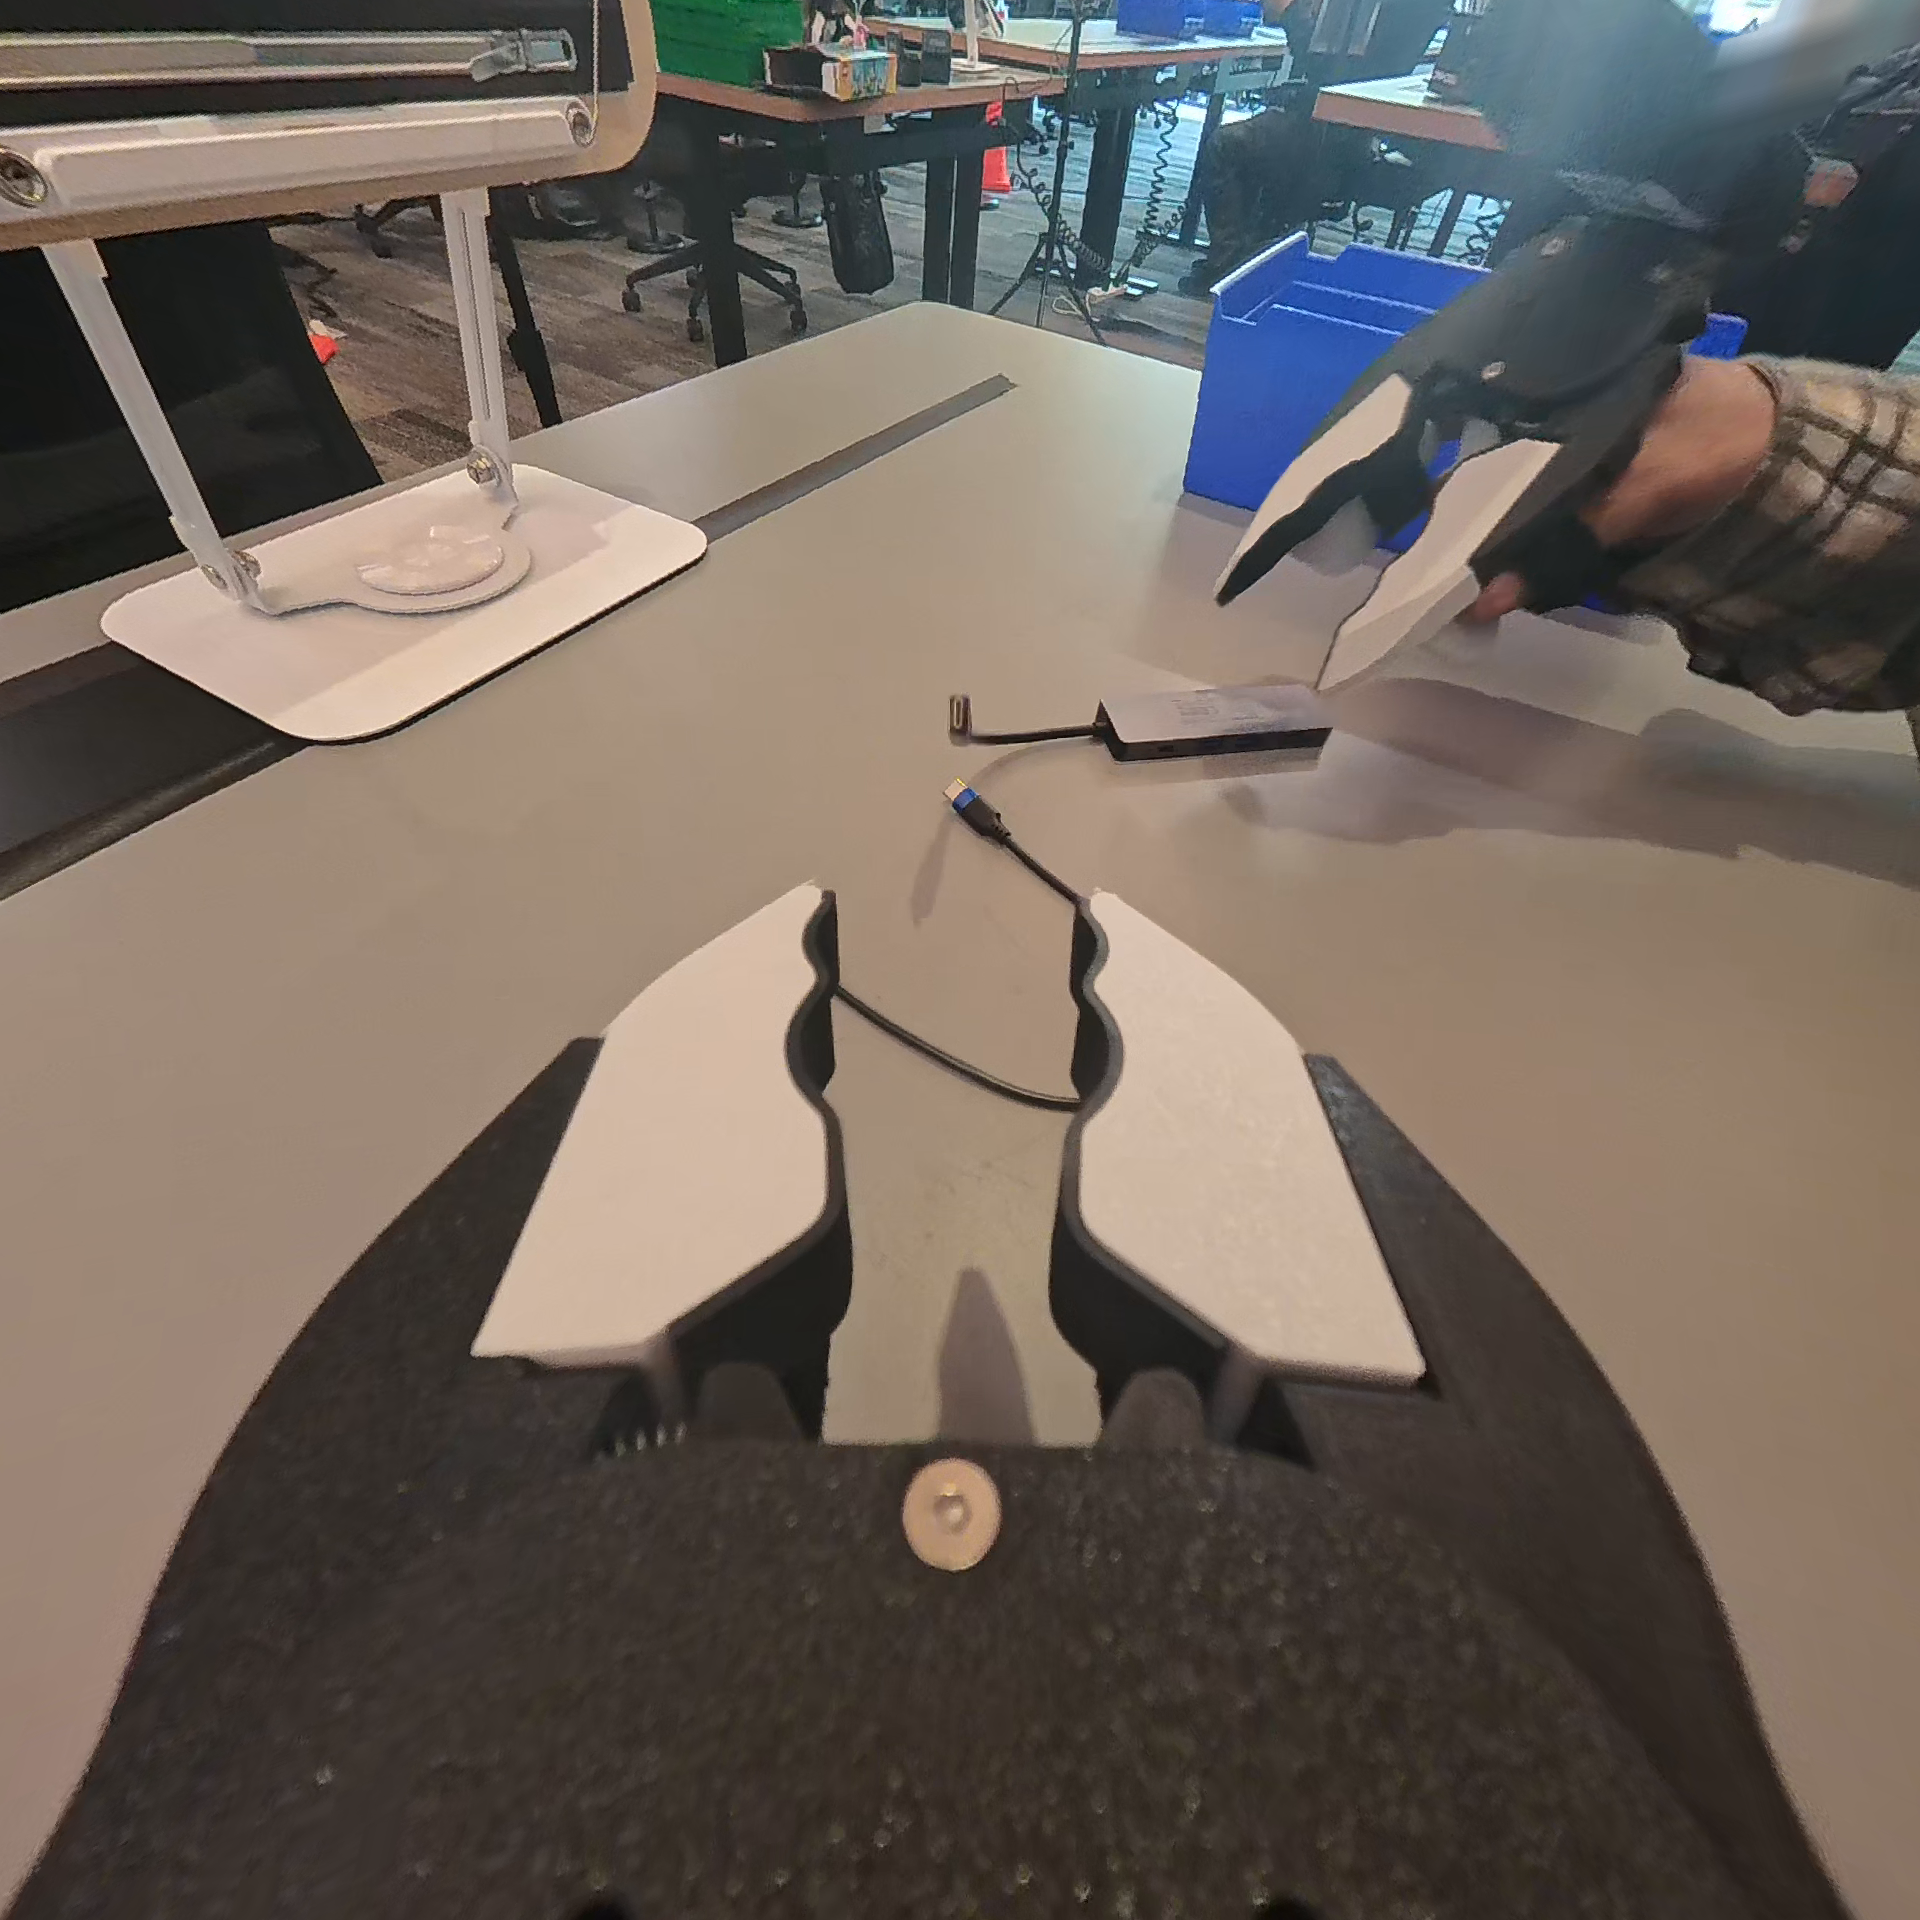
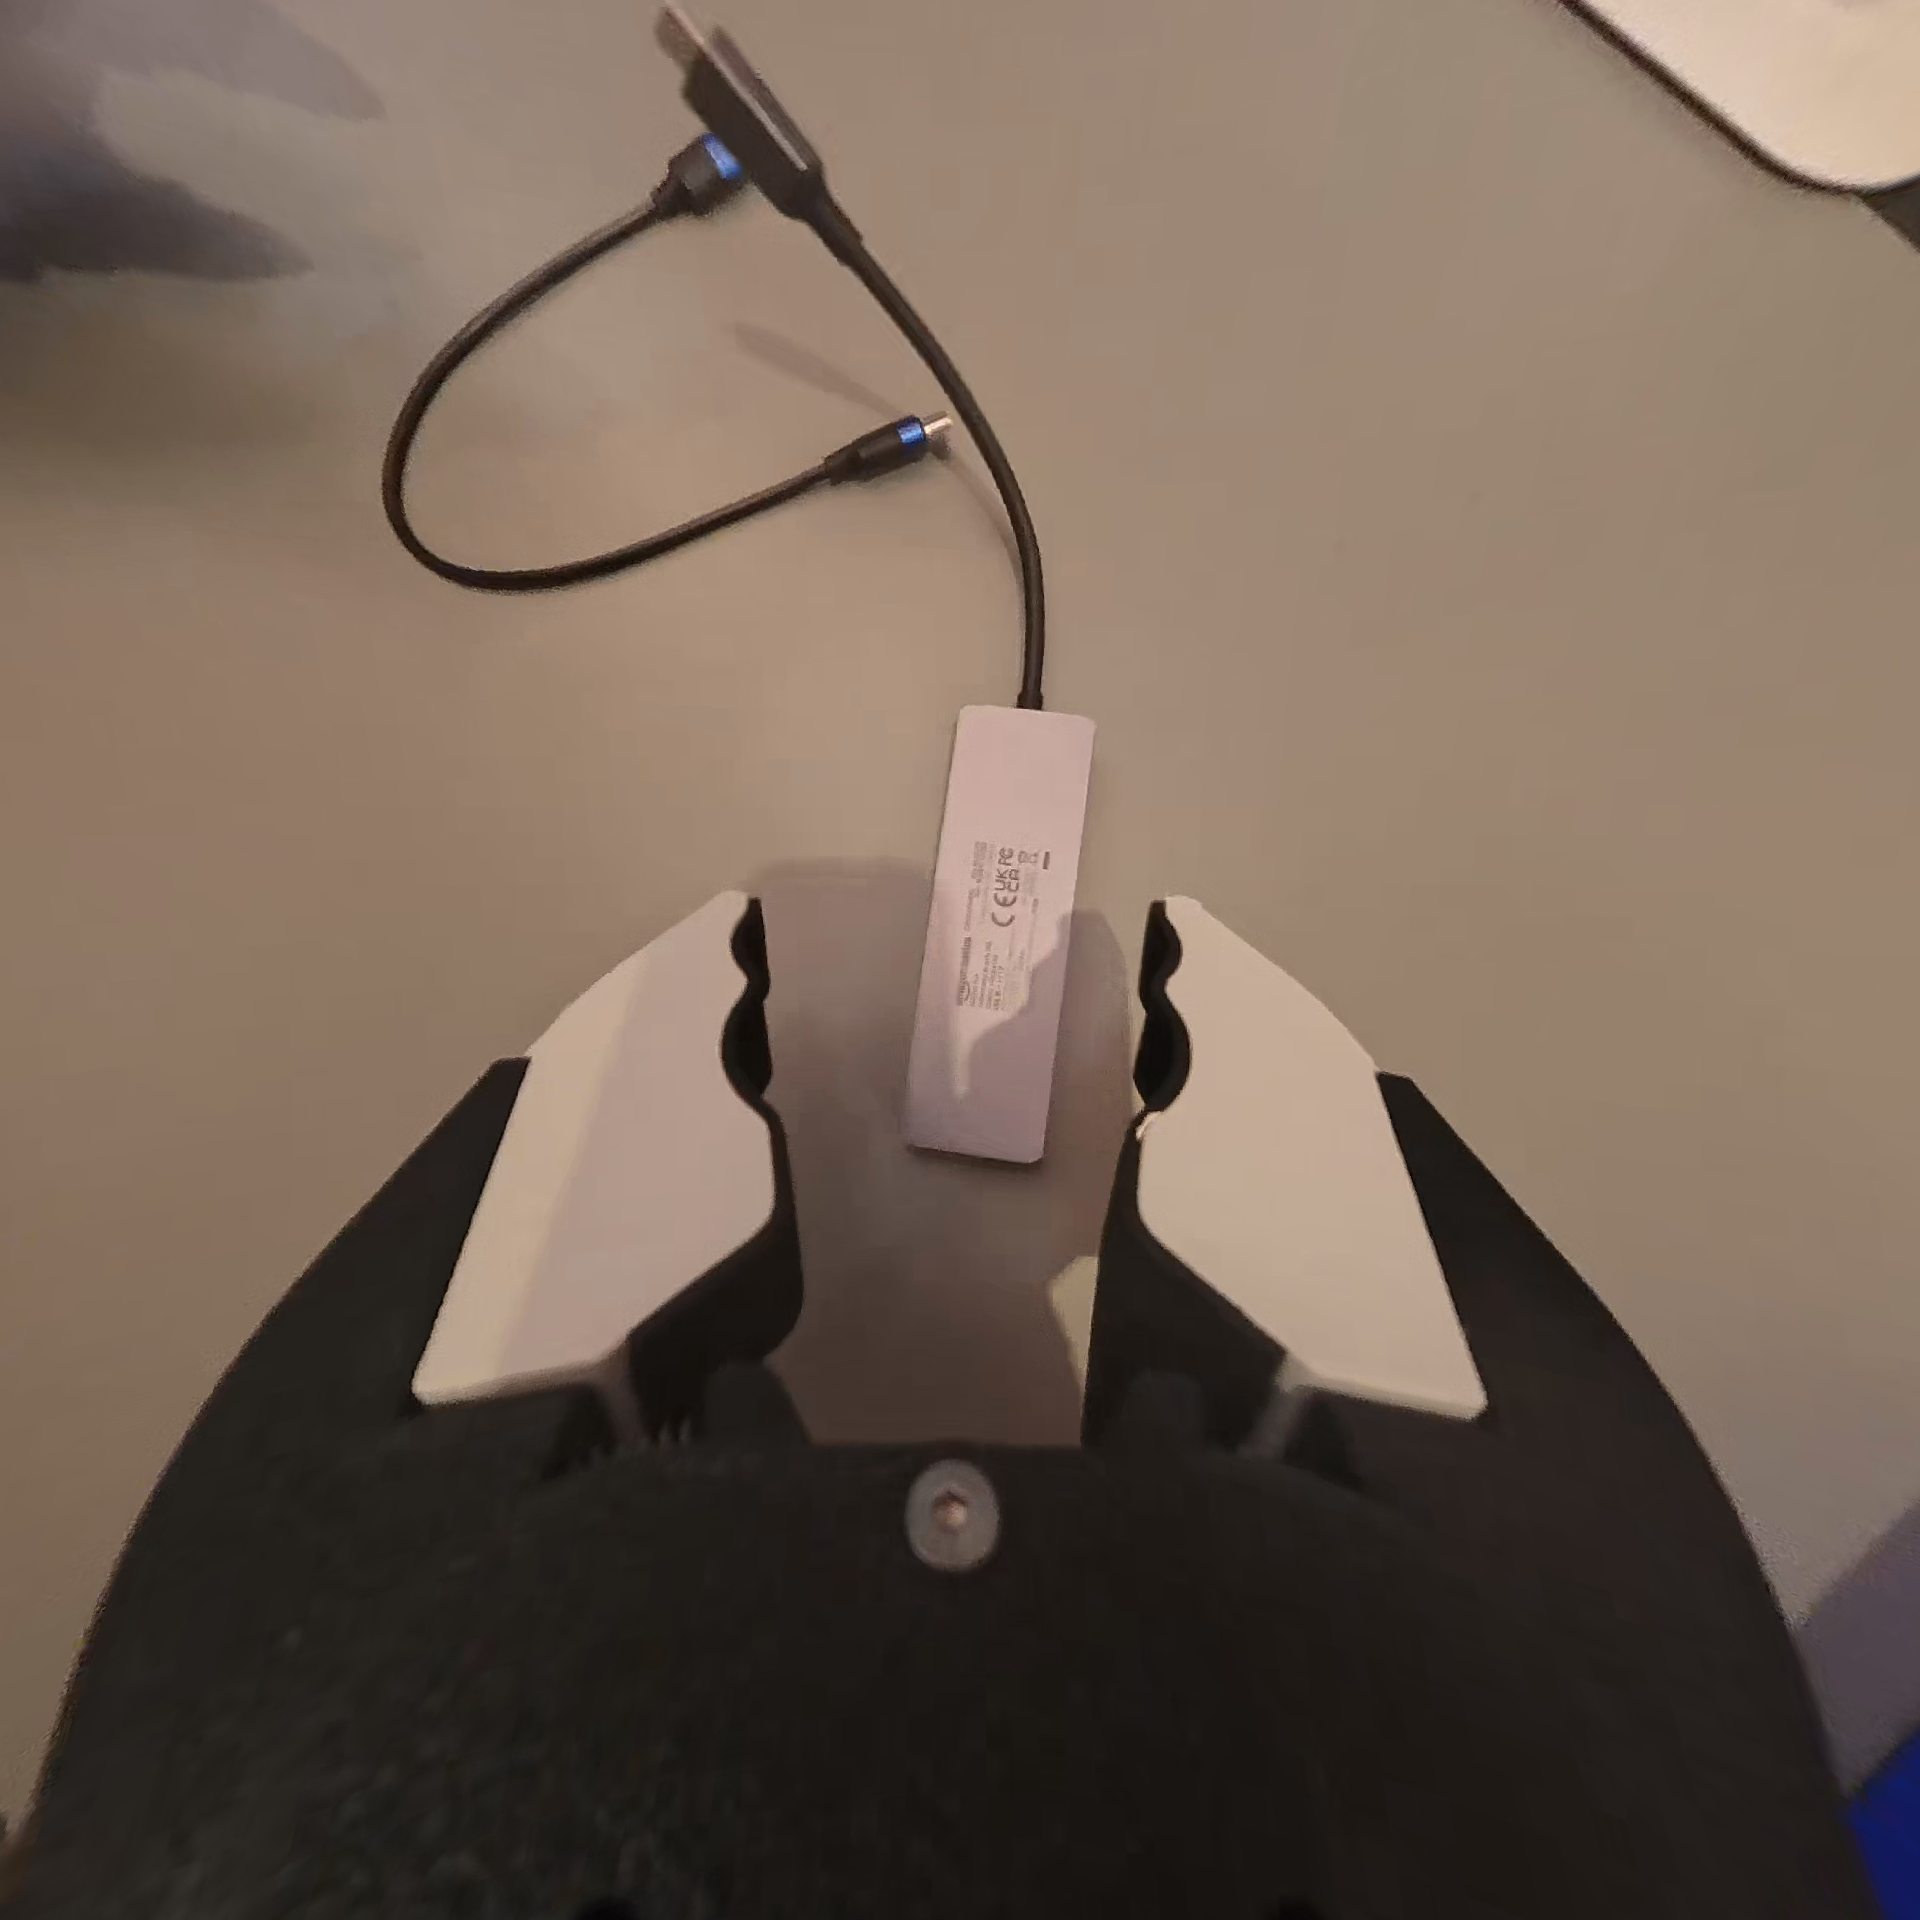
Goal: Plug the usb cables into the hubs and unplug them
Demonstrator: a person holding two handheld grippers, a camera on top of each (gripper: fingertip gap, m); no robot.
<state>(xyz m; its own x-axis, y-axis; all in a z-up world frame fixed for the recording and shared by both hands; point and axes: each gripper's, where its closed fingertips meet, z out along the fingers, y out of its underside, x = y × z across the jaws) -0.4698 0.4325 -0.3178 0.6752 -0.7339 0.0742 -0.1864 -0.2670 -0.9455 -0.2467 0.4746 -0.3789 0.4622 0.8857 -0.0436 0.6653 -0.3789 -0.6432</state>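
A slim grey USB hub (image 2: 997, 935) lies flat on the table, partly between the fingers of my right gripper (image 2: 954, 909), which is open and empty just above it. In the left wrist view the hub (image 1: 1216, 717) looks dark, with the right gripper (image 1: 1278, 639) over its right end. The hub's own lead (image 2: 1029, 540) curves away to its plug (image 2: 727, 62). A short black cable (image 2: 416, 468) has a blue-ringed plug (image 2: 914, 431) lying loose; its other blue-ringed end (image 2: 707, 161) rests by the hub's plug. My left gripper (image 1: 956, 914) is open above this cable (image 1: 935, 1060), behind the loose plug (image 1: 971, 805).
A white stand base (image 1: 416, 603) sits at the left of the grey table and carries a device overhead. A blue bin (image 1: 1309, 374) stands at the back right. A dark groove (image 1: 862, 447) runs across the table. A hand in a plaid sleeve (image 1: 1787, 540) holds the right gripper. There is about 25 cm between the tips of the two grippers. The loose plug (image 1: 971, 805) is about 12 cm from my right fingertips. It turns up in the right wrist view (image 2: 899, 437) as well.
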